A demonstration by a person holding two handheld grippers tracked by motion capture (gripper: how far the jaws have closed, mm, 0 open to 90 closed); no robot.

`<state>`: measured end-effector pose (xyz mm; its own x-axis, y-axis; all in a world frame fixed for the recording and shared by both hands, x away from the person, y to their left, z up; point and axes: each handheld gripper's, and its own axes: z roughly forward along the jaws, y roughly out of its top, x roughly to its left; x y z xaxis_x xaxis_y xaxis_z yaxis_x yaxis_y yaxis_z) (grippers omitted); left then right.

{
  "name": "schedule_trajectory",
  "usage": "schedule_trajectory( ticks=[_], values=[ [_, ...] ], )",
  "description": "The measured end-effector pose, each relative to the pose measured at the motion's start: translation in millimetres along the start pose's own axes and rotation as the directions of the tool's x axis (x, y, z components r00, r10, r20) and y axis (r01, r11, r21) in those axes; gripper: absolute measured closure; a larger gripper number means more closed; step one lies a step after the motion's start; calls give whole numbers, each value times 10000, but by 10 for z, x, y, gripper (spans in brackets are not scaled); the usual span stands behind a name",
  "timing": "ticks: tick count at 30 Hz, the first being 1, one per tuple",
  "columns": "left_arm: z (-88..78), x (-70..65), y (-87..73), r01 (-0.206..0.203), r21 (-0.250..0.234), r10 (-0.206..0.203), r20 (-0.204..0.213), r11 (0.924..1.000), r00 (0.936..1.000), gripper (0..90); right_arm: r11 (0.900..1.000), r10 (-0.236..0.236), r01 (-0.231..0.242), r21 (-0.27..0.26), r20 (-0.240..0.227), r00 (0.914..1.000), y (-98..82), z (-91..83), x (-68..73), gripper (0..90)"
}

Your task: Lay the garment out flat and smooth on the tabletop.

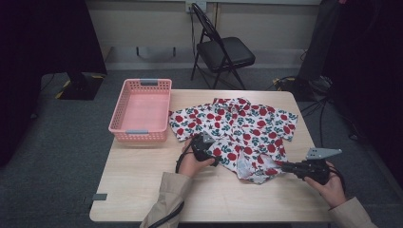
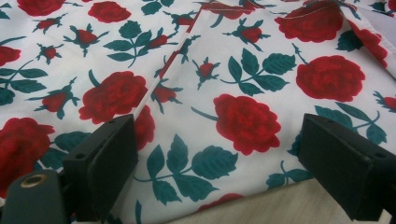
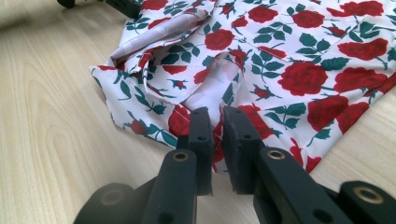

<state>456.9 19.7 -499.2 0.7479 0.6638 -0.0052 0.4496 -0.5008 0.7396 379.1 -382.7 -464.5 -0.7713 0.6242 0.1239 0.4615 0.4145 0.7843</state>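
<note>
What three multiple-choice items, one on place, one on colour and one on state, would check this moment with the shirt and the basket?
1. Where does the basket stand?
A. on the table's far left corner
B. on the chair
C. on the shirt

2. What colour are the shirt's flowers?
A. blue
B. yellow
C. red

3. How do the right gripper's jaws stand?
A. wide apart over bare table
B. pinched on the shirt's hem
C. shut on the basket's rim

Key: 1 A, it sits at the table's far left corner, left of the shirt. 2 C, red roses with green leaves. 3 B, cloth shows between the nearly closed jaws.
</note>
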Motion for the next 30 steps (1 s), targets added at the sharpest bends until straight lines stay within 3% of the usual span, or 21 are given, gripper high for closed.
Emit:
schedule_trajectory(
  ticks=[6, 13, 20, 22, 24, 26, 30],
  values=[
    [-10, 9, -7, -66, -28, 66, 104, 10000, 9999, 117, 10000, -36, 36, 77, -18, 10000, -47, -58, 14, 822],
    [-41, 13, 6, 190, -168, -185, 264, 9997, 9995, 148, 9996, -29, 29, 275, 26, 10000, -185, -188, 5, 826],
    [-91, -12, 44, 70, -264, -62, 297, 9996, 9995, 148, 10000, 60, -60, 23, 132, 9999, -225, -358, 12, 807],
    [-98, -16, 51, -18, -263, 26, 288, 9997, 9996, 148, 9998, 100, -97, -172, 141, 9999, -190, -394, 10, 759],
    [-105, -16, 56, -56, -272, 64, 289, 9996, 9996, 148, 9978, 240, -217, -632, 362, 9991, -130, -425, 2, 657],
    [-111, -18, 59, -78, -292, 87, 317, 9995, 9995, 148, 9962, 177, -135, -865, 480, 9987, -40, -432, -23, 636],
    [-113, -19, 59, -122, -284, 131, 308, 9995, 9994, 148, 9948, 257, -169, -1008, 867, 9959, 149, -297, -143, 540]
  ],
)
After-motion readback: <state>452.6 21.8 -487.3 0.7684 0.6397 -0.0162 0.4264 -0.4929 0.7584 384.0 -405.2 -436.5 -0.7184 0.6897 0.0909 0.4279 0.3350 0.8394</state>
